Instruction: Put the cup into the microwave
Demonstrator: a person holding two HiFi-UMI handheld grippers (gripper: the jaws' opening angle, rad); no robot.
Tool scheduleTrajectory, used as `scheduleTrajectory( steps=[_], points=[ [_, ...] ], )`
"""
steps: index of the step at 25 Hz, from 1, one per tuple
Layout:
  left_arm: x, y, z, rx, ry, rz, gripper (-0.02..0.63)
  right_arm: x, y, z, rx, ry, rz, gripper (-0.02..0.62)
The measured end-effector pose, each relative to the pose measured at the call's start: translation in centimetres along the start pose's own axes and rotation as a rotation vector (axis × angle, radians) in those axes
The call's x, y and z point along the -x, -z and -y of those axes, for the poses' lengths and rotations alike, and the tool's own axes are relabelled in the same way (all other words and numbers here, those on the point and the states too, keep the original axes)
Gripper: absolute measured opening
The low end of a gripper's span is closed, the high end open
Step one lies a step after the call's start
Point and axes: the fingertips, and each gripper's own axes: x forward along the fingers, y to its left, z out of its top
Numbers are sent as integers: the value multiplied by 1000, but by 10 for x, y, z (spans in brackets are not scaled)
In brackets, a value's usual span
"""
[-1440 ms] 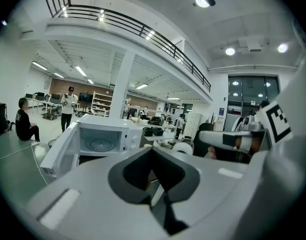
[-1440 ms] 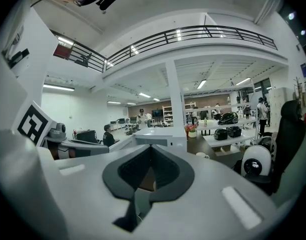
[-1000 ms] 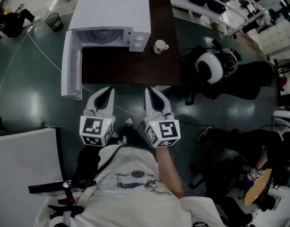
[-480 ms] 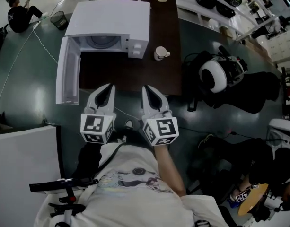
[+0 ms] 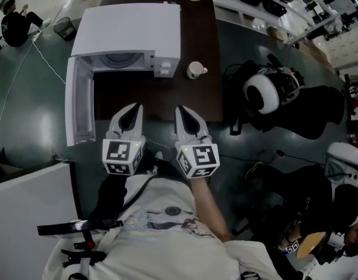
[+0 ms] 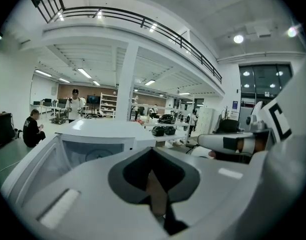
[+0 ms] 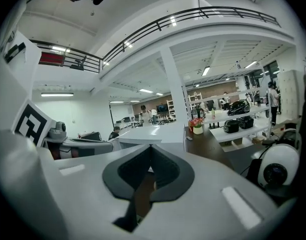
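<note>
No readable text anywhere, marker cubes show only square patterns (no lettering)

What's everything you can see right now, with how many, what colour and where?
microwave: one, white, on the table, door swung open at its left
cup: one, white, on the table just right of the microwave
table: one, dark brown, ahead of the grippers
bin: one, dark, on the floor at far left
helmet-like object: one, white and black, right of the table
left gripper: one, white, shut, empty
right gripper: one, white, shut, empty
</note>
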Motion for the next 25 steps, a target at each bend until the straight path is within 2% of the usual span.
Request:
scheduleTrajectory(
  steps=[7, 15, 21, 25],
  points=[
    [-39, 1, -20, 11, 54, -32, -2, -39, 1, 9, 9, 42, -41, 2],
    [-59, 28, -25, 37, 109, -97, -2, -56, 29, 8, 2, 54, -127, 2],
    [-78, 58, -19, 55, 114, -199, -2, -59, 48, 35, -35, 78, -177, 2],
    [-91, 84, -18, 110, 81, -292, -2, -61, 65, 62, -49, 86, -209, 2]
  ],
)
